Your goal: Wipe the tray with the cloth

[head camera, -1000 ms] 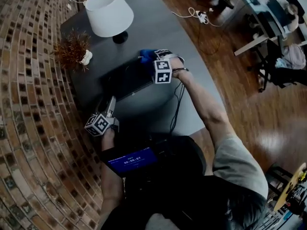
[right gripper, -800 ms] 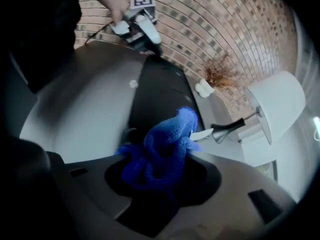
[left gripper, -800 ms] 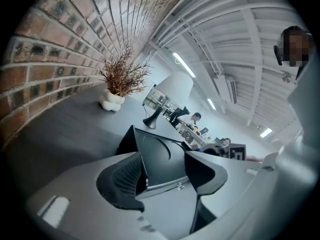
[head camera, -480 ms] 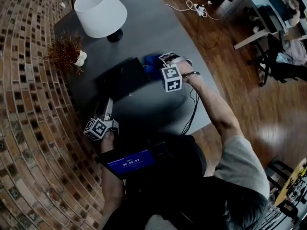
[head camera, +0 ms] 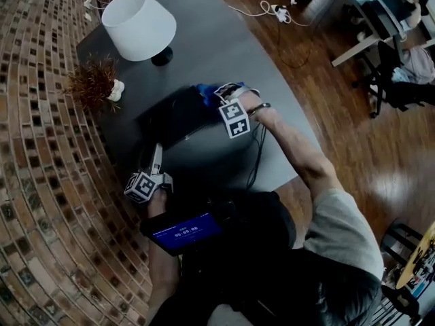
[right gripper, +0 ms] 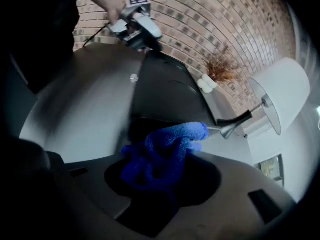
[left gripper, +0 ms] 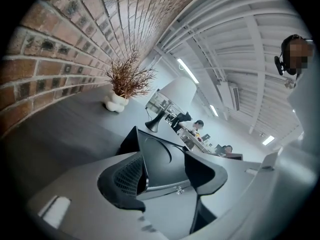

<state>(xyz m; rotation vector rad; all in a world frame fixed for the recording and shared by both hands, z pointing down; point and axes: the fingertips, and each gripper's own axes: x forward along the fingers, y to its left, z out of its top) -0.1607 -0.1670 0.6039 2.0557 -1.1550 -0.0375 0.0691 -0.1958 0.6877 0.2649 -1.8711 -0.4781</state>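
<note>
The dark tray (head camera: 178, 117) lies on the grey table (head camera: 224, 46). My left gripper (head camera: 158, 149) is shut on its near left corner. In the left gripper view the tray's rim (left gripper: 155, 159) sits pinched between the jaws of the left gripper (left gripper: 160, 176). My right gripper (head camera: 212, 97) is shut on the bunched blue cloth (head camera: 206, 92) and points steeply down at the tray's far right end. The right gripper view shows the cloth (right gripper: 165, 151) filling the jaws of the right gripper (right gripper: 165, 169), with the tray (right gripper: 165, 91) beyond and the left gripper (right gripper: 137, 26) at its far corner.
A white-shaded lamp (head camera: 139, 24) and a dried plant in a white vase (head camera: 95, 80) stand on the table behind the tray. A brick wall (head camera: 41, 148) runs along the left. A cable (head camera: 255, 151) trails from the right hand over the table's near edge.
My right gripper has slid the blue cloth along the tray's right end, from just off its edge back onto the tray. The left gripper has kept its hold on the corner.
</note>
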